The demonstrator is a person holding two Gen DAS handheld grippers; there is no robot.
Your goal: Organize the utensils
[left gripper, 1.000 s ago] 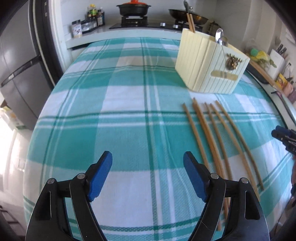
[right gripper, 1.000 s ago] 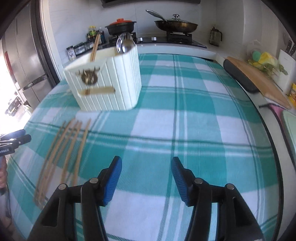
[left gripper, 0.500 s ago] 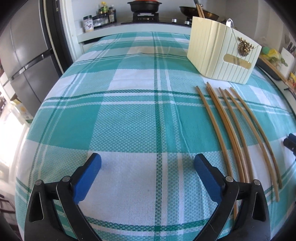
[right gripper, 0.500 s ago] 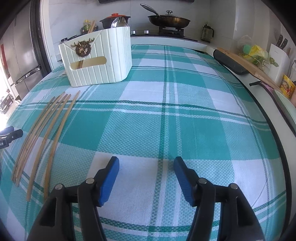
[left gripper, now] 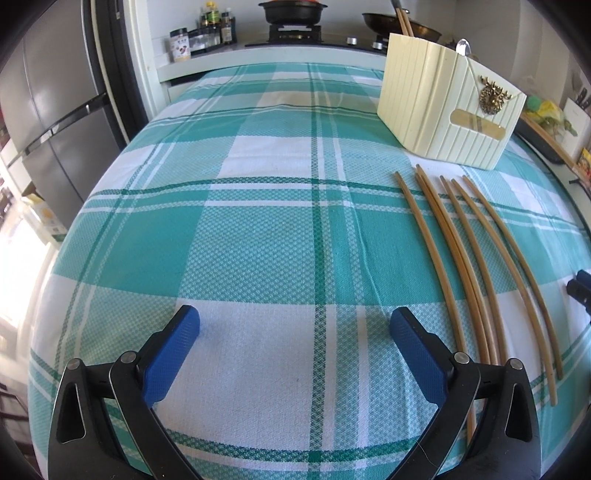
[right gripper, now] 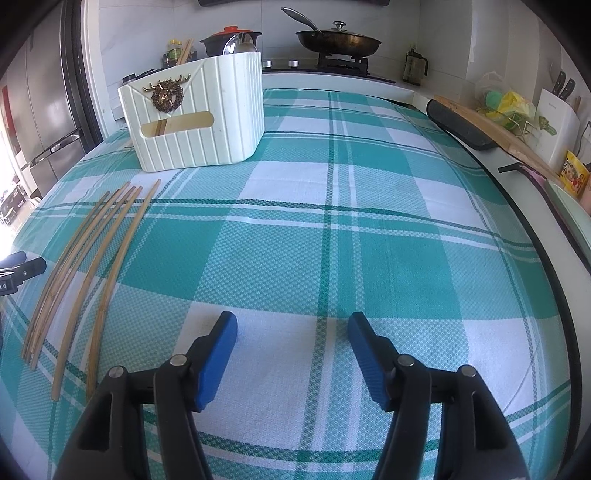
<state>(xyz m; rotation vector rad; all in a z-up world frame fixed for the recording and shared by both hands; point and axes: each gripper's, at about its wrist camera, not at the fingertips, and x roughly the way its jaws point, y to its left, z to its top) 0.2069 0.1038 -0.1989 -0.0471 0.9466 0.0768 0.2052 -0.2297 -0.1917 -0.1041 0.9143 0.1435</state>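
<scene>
Several bamboo chopsticks (left gripper: 469,254) lie side by side on the teal plaid tablecloth (left gripper: 280,221), in front of a cream ribbed utensil holder (left gripper: 448,110) with a gold deer emblem; chopsticks and a spoon stand in it. My left gripper (left gripper: 293,332) is open and empty, low over the cloth, left of the chopsticks. In the right wrist view the chopsticks (right gripper: 85,266) lie at the left and the holder (right gripper: 195,118) at the back left. My right gripper (right gripper: 291,339) is open and empty, right of the chopsticks.
A stove with a pot (left gripper: 291,11) and a pan (right gripper: 338,38) stands behind the table. A fridge (left gripper: 44,110) is at the left. A cutting board (right gripper: 495,125) and knife block (right gripper: 557,107) sit on the counter at the right.
Both grippers have dropped lower and closer to the cloth. The left gripper's jaws have opened wider. The chopsticks and holder have not moved.
</scene>
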